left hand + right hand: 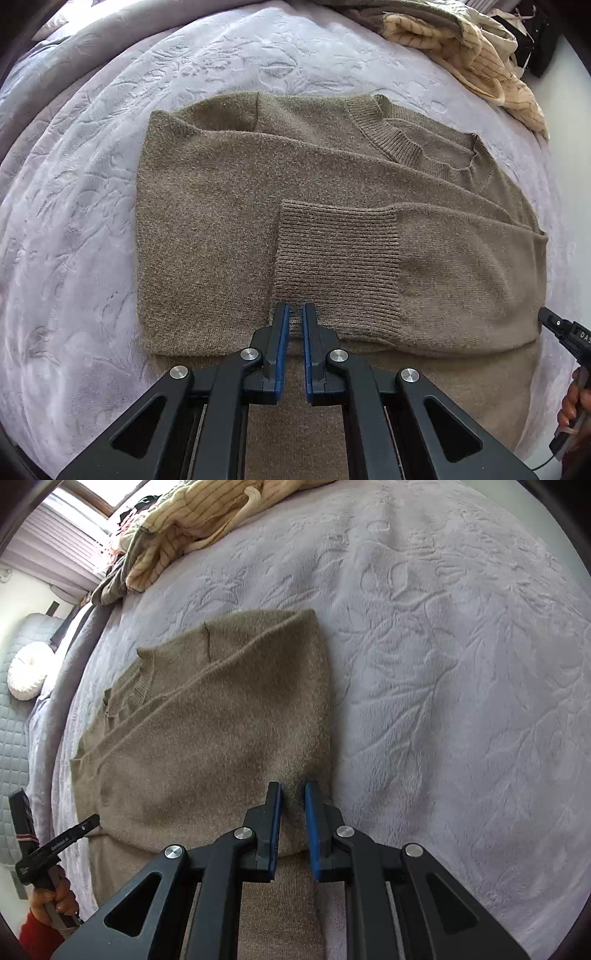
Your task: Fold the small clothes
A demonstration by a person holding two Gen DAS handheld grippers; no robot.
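olive-brown knit sweater (332, 229) half-folded on lilac embossed bed blanket (74, 221), left hand-held gripper (294, 308) pressed together over ribbed cuff (336, 258), right hand-held gripper (293, 786) narrowly parted over sweater's edge, pinching nothing

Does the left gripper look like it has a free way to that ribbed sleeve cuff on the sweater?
Probably yes. The left gripper hangs just at the near edge of the ribbed cuff, which lies on top of the folded sweater with nothing over it. Its jaws are shut, though, so they would need to open first.

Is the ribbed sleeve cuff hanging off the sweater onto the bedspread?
No: in the left wrist view the ribbed cuff lies folded across the brown sweater body, well inside its edges, not on the lilac bedspread.
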